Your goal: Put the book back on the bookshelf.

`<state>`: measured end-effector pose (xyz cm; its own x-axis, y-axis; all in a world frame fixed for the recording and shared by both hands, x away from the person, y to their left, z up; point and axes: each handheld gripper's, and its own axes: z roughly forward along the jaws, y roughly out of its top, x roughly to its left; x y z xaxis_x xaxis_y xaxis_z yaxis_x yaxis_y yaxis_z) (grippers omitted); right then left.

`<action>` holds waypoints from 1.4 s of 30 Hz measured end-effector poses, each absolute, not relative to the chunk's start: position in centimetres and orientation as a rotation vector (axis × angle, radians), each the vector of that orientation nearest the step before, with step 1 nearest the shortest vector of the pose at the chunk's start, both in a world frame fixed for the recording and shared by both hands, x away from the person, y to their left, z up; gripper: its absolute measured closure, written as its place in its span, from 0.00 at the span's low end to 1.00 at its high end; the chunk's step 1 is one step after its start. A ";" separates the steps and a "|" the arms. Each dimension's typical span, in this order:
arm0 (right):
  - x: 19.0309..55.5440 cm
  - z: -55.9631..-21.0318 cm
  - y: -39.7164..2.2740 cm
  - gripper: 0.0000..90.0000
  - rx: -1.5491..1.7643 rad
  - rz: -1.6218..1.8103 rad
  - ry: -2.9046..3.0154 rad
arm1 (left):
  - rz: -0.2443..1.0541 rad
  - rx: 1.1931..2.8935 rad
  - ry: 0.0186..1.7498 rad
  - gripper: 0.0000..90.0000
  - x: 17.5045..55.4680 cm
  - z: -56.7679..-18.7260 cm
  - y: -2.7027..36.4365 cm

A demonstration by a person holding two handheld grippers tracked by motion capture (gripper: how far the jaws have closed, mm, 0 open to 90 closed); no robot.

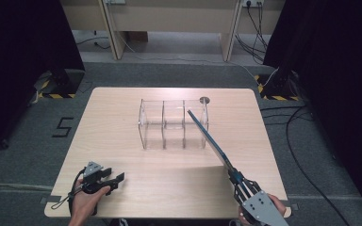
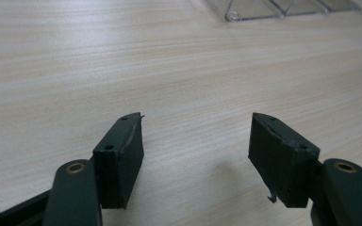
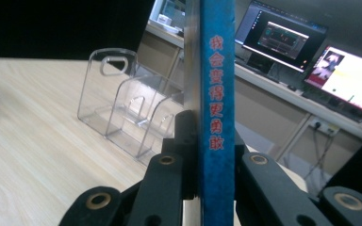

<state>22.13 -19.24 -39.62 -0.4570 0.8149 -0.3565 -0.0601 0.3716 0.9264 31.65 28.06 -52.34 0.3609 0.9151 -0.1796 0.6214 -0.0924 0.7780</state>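
1. Holding a thin blue book with red characters down its spine (image 3: pixel 217 94), the right hand-held gripper (image 1: pixel 245 186) has its jaws clamped on the book's lower end, one on each cover, so the spine faces the camera that rides on it.
2. Seen from the high view, the book (image 1: pixel 209 136) slants up from the gripper toward the clear acrylic three-slot divider rack (image 1: pixel 172 123), its far end over the rack's right-hand slot. That angle seems chosen to lead the top edge in between the partitions.
3. The rack (image 3: pixel 122 108) stands upright at the middle of the pale wooden tabletop (image 1: pixel 122 122), open side up, so a book can drop in from above.
4. The left hand-held gripper (image 1: pixel 104 179) rests low on the tabletop, well to the near left of the rack, jaws apart and holding nothing; its own view shows bare wood (image 2: pixel 122 70) between the black pads (image 2: pixel 122 155). It looks parked out of the way.
5. The book is not yet seated in the rack; lowering it squarely is probably the next demand.
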 end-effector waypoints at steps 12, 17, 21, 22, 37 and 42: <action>23.7 -38.6 -22.1 0.93 0.804 1.520 1.731 | 0.446 1.836 1.316 0.35 31.9 -52.3 28.0; 24.2 -38.9 -22.9 0.93 0.842 1.667 1.732 | 0.434 1.830 1.314 0.35 31.9 -52.4 28.1; 24.6 -39.3 -23.2 0.93 0.874 1.735 1.726 | 0.434 1.831 1.314 0.35 31.9 -52.4 28.1; 24.7 -39.3 -23.3 0.93 0.871 1.738 1.729 | 0.433 1.830 1.313 0.35 31.9 -52.4 28.1; 24.6 -38.9 -22.6 0.93 0.836 1.755 1.713 | 0.432 1.834 1.308 0.35 32.1 -52.4 28.2; 25.2 -38.8 -21.7 0.93 0.850 1.773 1.701 | 0.439 1.840 1.305 0.35 32.1 -52.4 28.1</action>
<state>25.19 -21.71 -38.83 -0.6583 0.7488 0.0765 0.0456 -0.0618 0.9970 32.09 28.12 -52.35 0.4022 0.8997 -0.1698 0.6146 -0.1279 0.7784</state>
